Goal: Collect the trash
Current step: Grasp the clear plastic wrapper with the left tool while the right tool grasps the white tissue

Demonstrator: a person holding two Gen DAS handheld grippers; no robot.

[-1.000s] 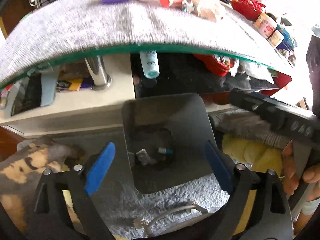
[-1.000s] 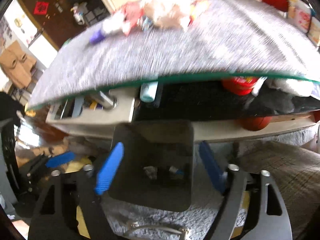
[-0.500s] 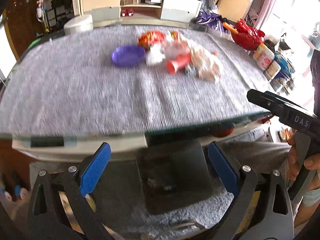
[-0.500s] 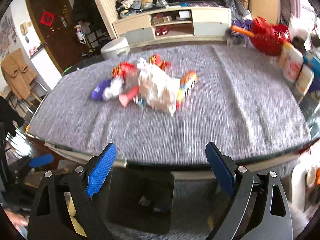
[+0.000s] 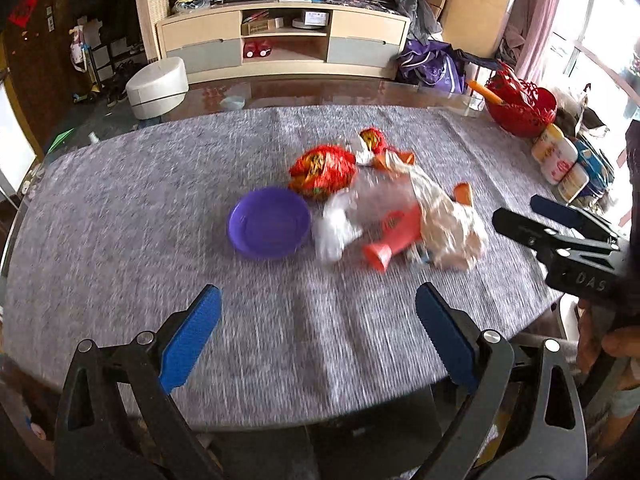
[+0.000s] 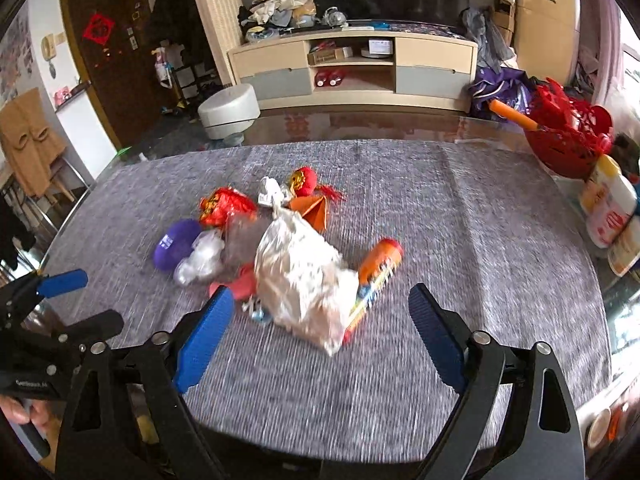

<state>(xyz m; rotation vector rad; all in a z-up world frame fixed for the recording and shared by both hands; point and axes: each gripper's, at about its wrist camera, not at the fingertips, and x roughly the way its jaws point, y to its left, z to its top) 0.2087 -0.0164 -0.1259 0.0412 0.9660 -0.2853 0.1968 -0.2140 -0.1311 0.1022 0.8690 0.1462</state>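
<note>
Grey cloth (image 5: 120, 240) covers the table, and mid-cloth sits the trash heap (image 6: 296, 256): white bag, red wrappers, beside a purple dish (image 5: 269, 222). Left gripper (image 5: 318, 334) hangs wide open and empty; right gripper (image 6: 320, 336), jaws just narrowing yet open, grips nothing.

"DAS" on the right gripper (image 5: 556, 222) body, other print illegible

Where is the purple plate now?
In the left wrist view, the purple plate lies mid-table on the grey cloth, left of the trash pile, touching the white crumpled wrapper.
</note>
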